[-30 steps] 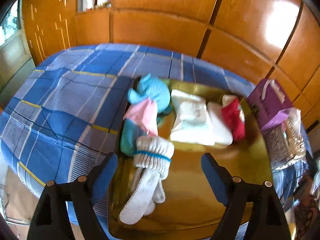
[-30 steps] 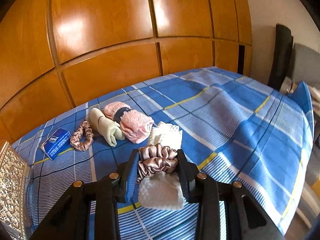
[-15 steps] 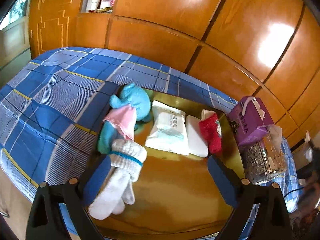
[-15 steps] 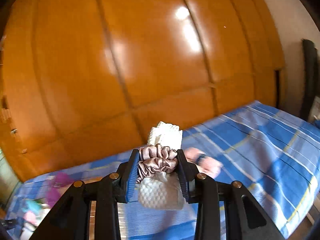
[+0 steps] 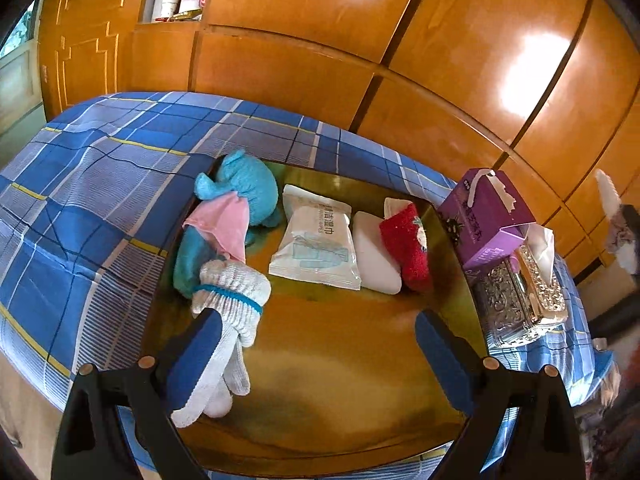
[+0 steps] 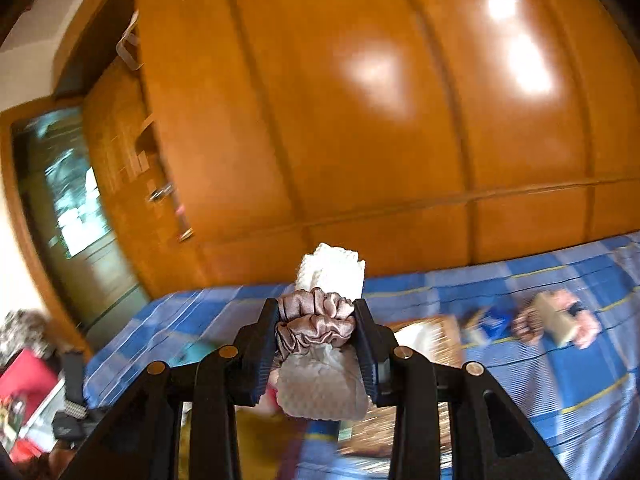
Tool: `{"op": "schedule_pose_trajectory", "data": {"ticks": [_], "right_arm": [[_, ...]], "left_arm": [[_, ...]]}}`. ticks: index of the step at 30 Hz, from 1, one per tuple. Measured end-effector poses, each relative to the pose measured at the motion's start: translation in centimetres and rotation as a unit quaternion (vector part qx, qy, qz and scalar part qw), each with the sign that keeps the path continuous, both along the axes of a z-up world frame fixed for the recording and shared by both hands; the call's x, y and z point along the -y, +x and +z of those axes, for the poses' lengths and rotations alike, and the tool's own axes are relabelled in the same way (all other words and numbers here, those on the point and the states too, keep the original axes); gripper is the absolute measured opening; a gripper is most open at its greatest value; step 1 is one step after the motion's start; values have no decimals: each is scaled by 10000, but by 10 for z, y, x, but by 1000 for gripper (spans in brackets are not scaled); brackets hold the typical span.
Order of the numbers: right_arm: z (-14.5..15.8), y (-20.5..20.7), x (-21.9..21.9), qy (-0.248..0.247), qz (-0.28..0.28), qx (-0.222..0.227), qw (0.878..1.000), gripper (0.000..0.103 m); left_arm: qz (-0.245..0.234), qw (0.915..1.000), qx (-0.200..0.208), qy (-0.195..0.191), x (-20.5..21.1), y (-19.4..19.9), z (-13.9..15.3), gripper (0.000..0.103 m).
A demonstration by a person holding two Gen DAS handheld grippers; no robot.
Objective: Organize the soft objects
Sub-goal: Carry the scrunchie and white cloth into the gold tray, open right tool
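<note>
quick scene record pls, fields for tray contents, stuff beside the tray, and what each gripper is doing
surface: blue plaid bedspread
tray: gold tray lying on the bedspread
on tray: teal plush toy, pink cloth, white knit gloves, wet wipes pack, white pad, red sock
beside tray: purple tissue box, ornate silver tissue holder
left gripper: open, empty, over the tray
right gripper: shut on a white knit cloth bound by a mauve satin scrunchie, held in the air

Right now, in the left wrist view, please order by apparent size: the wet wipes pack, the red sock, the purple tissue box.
1. wet wipes pack
2. purple tissue box, nearly alike, so unsure
3. red sock
</note>
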State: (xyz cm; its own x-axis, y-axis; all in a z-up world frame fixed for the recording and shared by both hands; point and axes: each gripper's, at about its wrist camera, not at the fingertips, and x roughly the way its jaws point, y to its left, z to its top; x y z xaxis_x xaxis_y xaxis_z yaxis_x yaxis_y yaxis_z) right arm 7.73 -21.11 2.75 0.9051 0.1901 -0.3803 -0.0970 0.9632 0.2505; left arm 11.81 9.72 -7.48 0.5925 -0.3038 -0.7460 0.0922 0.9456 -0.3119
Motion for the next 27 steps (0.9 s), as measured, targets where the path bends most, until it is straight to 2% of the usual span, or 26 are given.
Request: {"op": "schedule_pose_trajectory", "data": {"ticks": [5, 10, 15, 22, 27], "right_arm": [[-21, 14, -52, -13, 687, -347, 9970, 36], [-40, 28, -90, -58, 1118, -668, 9915, 36], [-58, 41, -115, -31, 1387, -1014, 9851, 36], [-110, 70, -156, 51, 1749, -1900, 9661, 36], [-136, 86, -180, 32, 1841, -2260, 9566, 36]], "left_arm": [[-5, 9999, 108, 46, -5, -3, 6, 98], [58, 9998, 163, 63, -13, -5, 8, 98], [245, 9994, 247, 38, -26, -7, 12, 98], [610, 9974, 388, -69, -50, -9, 22, 98], [750, 9964, 385, -69, -61, -11, 24, 98]]}}
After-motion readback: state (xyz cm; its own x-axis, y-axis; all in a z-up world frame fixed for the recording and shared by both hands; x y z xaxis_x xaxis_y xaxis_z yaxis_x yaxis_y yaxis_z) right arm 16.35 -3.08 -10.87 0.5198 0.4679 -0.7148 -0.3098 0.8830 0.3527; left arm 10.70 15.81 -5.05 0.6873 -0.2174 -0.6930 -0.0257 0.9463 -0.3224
